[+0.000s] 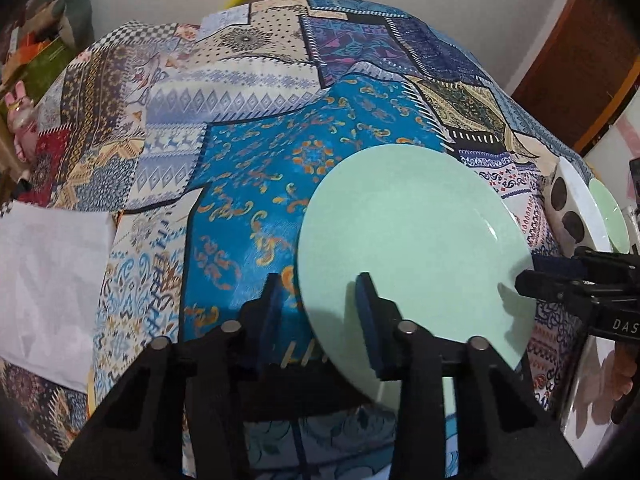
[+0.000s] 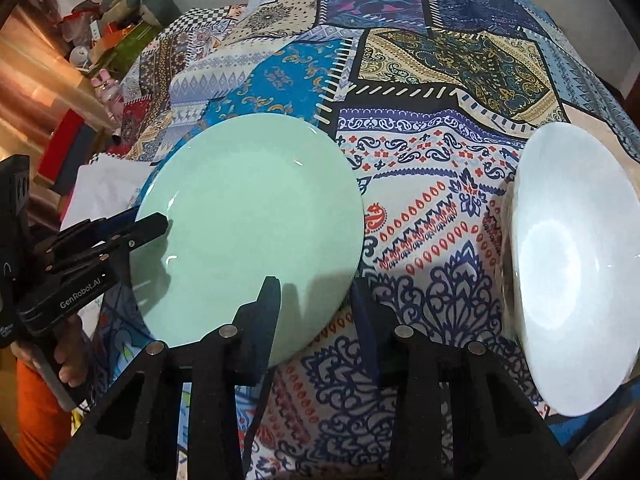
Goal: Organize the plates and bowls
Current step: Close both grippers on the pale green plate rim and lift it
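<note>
A pale green plate (image 1: pixel 412 248) (image 2: pixel 248 220) lies flat on the patchwork tablecloth (image 1: pixel 240 152). My left gripper (image 1: pixel 319 280) straddles its left rim: one finger hangs over the plate and casts a shadow on it, the other stands outside over the cloth. In the right wrist view that gripper (image 2: pixel 150 218) sits at the plate's left edge. My right gripper (image 2: pixel 315 282) straddles the opposite rim the same way, and it shows at the plate's right edge (image 1: pixel 528 272). A clear gap is visible between each pair of pads, and none visibly presses the plate.
A white bowl (image 2: pixel 572 272) stands right of the plate, its outside dotted dark (image 1: pixel 576 208), with another green dish (image 1: pixel 608 208) behind it. White paper (image 1: pixel 48 280) lies at the table's left. Boxes and clutter (image 2: pixel 120 28) crowd the far left. A person's hand (image 2: pixel 68 364) holds the left gripper.
</note>
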`<state>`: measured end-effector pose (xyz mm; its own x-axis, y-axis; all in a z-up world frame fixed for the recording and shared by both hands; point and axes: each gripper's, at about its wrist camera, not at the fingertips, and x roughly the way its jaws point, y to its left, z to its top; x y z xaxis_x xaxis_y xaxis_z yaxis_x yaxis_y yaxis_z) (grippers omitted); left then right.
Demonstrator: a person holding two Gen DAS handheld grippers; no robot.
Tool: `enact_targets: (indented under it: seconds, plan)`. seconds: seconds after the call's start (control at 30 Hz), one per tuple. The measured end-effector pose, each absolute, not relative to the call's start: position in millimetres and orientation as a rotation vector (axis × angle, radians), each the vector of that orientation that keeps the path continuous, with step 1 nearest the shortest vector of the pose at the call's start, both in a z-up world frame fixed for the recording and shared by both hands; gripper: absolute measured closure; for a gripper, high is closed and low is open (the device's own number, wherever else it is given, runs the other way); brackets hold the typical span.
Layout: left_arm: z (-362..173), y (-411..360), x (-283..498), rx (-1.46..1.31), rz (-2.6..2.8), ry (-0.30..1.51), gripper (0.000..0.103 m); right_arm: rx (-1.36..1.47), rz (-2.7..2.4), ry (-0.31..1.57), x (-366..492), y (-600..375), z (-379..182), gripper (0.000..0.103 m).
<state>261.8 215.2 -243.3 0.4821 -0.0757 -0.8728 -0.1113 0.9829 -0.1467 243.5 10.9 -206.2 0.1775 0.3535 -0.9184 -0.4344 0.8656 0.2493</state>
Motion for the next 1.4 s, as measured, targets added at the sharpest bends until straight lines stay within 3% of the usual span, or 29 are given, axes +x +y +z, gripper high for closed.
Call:
enact_targets:
  seconds: [0.13, 0.9, 1.03, 1.4]
  plan:
    - [-245, 211, 268, -0.169, 0.030, 1.079, 0.076, -0.051, 0.560, 1.292, 248, 11, -208, 0.070]
    - [-235, 220, 173, -0.211, -0.024, 1.154, 0.078, -0.228, 0.734, 1.294, 216, 40, -210, 0.070]
    - [-238, 224, 174, -0.235, -0.030, 1.165, 0.078, -0.207, 0.742, 1.328, 220, 37, -214, 0.074]
    - [-245, 233, 189, -0.302, -0.047, 1.162, 0.078, -0.184, 0.742, 1.357, 223, 42, -217, 0.073]
